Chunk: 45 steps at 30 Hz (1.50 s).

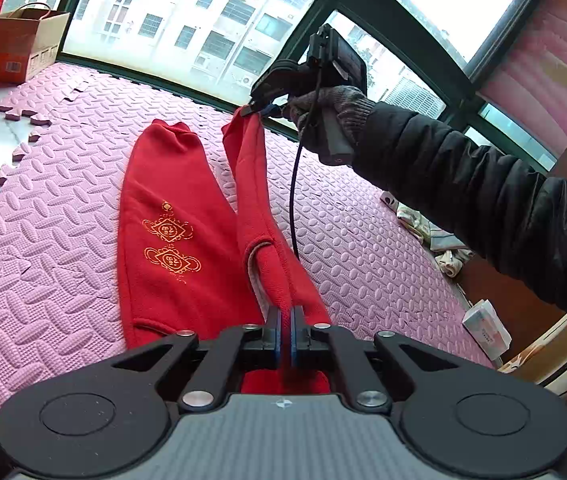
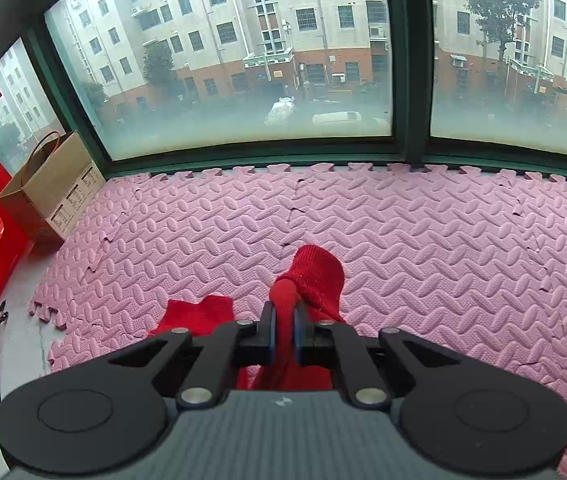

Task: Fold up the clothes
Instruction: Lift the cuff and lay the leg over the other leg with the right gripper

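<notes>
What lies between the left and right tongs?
Left wrist view: a lifted leg of the red trousers spans from left tongs to right tongs; both are shut on it.

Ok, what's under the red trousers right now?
Pink foam mat lies under the red trousers; the flat leg hides the mat beneath it. The other leg hangs between both grippers.

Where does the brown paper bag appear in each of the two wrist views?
Left wrist view: the brown paper bag stands top left, at the mat's far corner by the window.
Right wrist view: the bag stands at the left edge, halfway up, under the window.
Shared landmark: the pink foam mat.
</notes>
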### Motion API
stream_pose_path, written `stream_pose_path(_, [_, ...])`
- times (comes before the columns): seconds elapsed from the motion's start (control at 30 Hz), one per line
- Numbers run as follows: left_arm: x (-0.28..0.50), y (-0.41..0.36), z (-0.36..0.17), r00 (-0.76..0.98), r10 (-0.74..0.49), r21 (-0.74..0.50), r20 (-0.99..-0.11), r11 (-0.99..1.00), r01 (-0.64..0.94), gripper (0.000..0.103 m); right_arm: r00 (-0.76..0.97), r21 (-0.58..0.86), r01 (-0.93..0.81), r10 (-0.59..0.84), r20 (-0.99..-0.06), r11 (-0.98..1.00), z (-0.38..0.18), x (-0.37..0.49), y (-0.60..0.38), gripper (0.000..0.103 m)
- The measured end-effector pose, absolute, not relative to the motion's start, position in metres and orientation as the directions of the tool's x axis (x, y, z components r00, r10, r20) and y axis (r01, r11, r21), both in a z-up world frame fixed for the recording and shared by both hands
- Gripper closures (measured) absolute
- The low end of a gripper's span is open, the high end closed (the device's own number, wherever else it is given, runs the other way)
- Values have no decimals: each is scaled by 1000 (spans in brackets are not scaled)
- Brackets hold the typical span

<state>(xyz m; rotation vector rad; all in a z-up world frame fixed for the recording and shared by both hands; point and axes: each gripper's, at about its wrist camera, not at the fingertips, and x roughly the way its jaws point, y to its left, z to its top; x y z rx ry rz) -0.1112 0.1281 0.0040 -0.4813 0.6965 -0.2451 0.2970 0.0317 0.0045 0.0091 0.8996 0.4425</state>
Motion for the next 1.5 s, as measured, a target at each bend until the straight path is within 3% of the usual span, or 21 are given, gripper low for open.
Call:
stream_pose_path(0.2, [-128,145,3,770,-329,-523,-546,852,-7,99,489,210,-424,418,-765,881,-12,284,97,96])
stream_pose_path(0.3, [-134,152,-3,767,-306,-528,-564,847,-50,99,416,289,-469,498,-761,835,-26,280,120,95])
stream_pose_path(0.4, [-137,157,-11,755,-295,-536,-586,840,-88,99,373,359,-488,562,-738,795,-33,276,126,87])
stream_pose_path(0.73, [-134,171,-22,735,-334,-591,-590,799,-111,98,366,222,-579,493,-789,785,-20,274,80,84])
stream_pose_path(1.0, [-131,173,-20,730,-325,-576,-601,810,-113,98,305,119,-723,470,-828,680,-17,215,47,83])
stream_pose_path(1.5, [-125,189,-22,660,-279,-533,-697,818,-218,97,184,166,-825,534,-825,540,-10,112,-1,82])
